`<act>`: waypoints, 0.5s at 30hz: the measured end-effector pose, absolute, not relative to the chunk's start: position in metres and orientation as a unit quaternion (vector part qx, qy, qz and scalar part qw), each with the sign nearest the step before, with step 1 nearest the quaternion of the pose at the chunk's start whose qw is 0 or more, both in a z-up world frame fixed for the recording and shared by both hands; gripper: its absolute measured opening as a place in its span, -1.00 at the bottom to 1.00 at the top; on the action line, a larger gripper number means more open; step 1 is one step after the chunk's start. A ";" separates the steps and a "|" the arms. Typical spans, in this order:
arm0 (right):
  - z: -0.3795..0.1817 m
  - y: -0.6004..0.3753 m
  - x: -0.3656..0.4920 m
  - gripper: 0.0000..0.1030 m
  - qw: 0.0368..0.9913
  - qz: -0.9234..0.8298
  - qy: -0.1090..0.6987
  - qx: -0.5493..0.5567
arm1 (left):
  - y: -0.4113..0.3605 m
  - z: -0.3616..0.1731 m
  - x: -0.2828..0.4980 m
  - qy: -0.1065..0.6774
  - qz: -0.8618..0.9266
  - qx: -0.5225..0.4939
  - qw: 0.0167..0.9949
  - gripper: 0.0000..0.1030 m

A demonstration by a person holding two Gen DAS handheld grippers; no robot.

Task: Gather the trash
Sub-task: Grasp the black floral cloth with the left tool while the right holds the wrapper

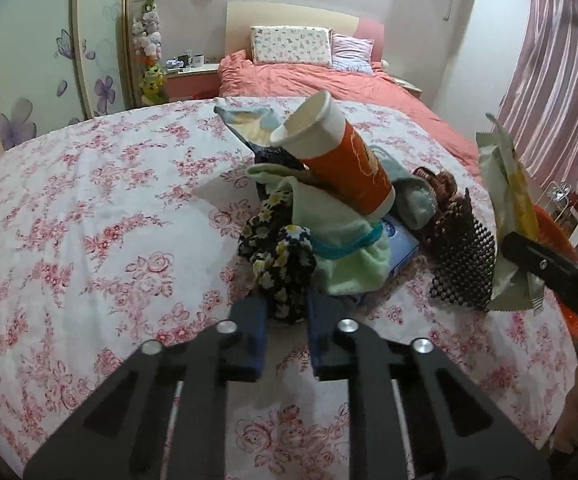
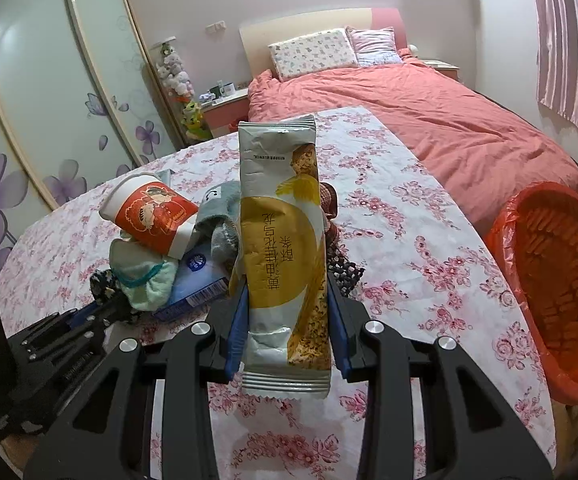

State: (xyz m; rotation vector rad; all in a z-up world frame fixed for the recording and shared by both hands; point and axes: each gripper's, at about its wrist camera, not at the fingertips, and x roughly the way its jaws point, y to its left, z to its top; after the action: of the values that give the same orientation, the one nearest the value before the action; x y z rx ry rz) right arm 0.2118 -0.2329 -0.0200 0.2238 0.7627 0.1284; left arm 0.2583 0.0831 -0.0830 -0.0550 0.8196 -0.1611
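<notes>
- The right tool [image 2: 287,320] is clamped on a snack wrapper [image 2: 283,240], holding it upright above the floral-clothed desk [image 2: 429,248].
- The left tool [image 1: 286,320] sits with its blue fingers [image 1: 257,336] slightly apart around the daisy-print cloth [image 1: 279,260] at the pile's near edge.
- A tilted paper cup [image 1: 337,156] lies on top of the pile.
- An orange-lined bin [image 2: 561,280] stands just beside the desk's right edge.
</notes>
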 end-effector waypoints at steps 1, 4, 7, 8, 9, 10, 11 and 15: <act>-0.020 -0.233 0.211 -0.30 0.920 0.062 0.371 0.109 | 0.086 -0.081 0.256 0.394 -0.079 -0.029 0.915 -0.75; -0.019 -0.235 0.209 -0.30 0.921 0.062 0.369 0.111 | 0.093 -0.073 0.249 0.384 -0.077 -0.031 0.920 -0.77; -0.017 -0.236 0.207 -0.30 0.921 0.063 0.367 0.114 | 0.100 -0.065 0.242 0.375 -0.072 -0.031 0.924 -0.80; -0.016 -0.236 0.206 -0.30 0.921 0.063 0.366 0.114 | 0.103 -0.062 0.240 0.373 -0.069 -0.032 0.925 -0.80; -0.015 -0.236 0.205 -0.30 0.922 0.063 0.364 0.114 | 0.105 -0.060 0.238 0.371 -0.067 -0.033 0.926 -0.81; -0.013 -0.236 0.203 -0.30 0.923 0.064 0.363 0.114 | 0.108 -0.056 0.236 0.368 -0.064 -0.035 0.927 -0.81; -0.012 -0.236 0.201 -0.30 0.923 0.064 0.361 0.114 | 0.110 -0.054 0.234 0.366 -0.063 -0.036 0.928 -0.81; -0.005 -0.240 0.194 -0.30 0.926 0.064 0.352 0.116 | 0.119 -0.038 0.229 0.353 -0.058 -0.043 0.933 -0.82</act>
State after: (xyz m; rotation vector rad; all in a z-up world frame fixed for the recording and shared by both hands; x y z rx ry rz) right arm 0.1940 -0.2396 -0.0045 0.2388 0.7226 0.1317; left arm 0.2286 0.1186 -0.0378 -0.0884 0.7228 -0.1180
